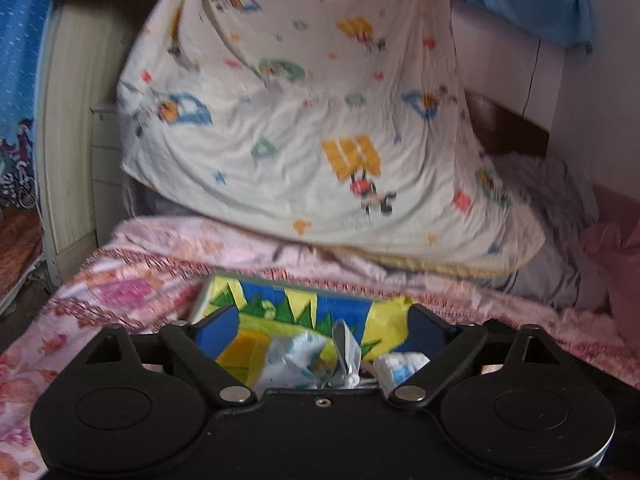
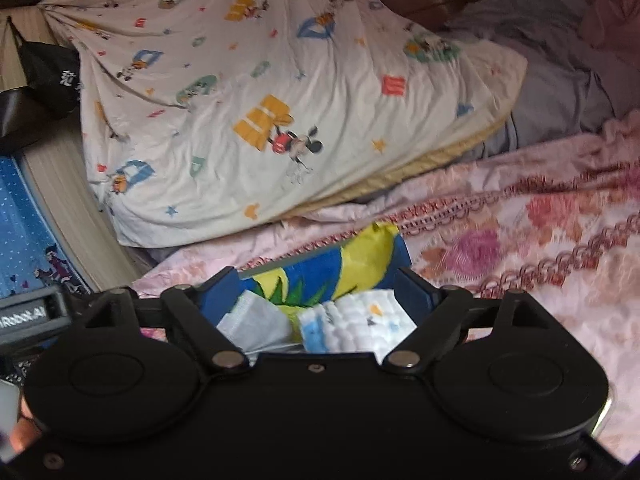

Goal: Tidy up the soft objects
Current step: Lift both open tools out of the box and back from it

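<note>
A blue, yellow and green patterned cloth (image 1: 304, 312) lies on the pink floral bedspread (image 1: 132, 280) right in front of both grippers; it also shows in the right wrist view (image 2: 340, 264). My left gripper (image 1: 316, 332) stands wide open around the cloth and some small white and light-blue cloths (image 1: 296, 356). My right gripper (image 2: 320, 292) stands wide open around the same cloth (image 2: 340, 264), with a white quilted cloth (image 2: 360, 320) and a grey-white one (image 2: 252, 320) between its fingers. I cannot tell whether the fingers press anything.
A large white cartoon-print pillow (image 1: 304, 120) leans at the head of the bed, also seen in the right wrist view (image 2: 256, 112). A grey blanket (image 1: 560, 216) lies to the right. A cream bed frame (image 1: 68, 160) and blue curtain (image 1: 20, 40) stand left.
</note>
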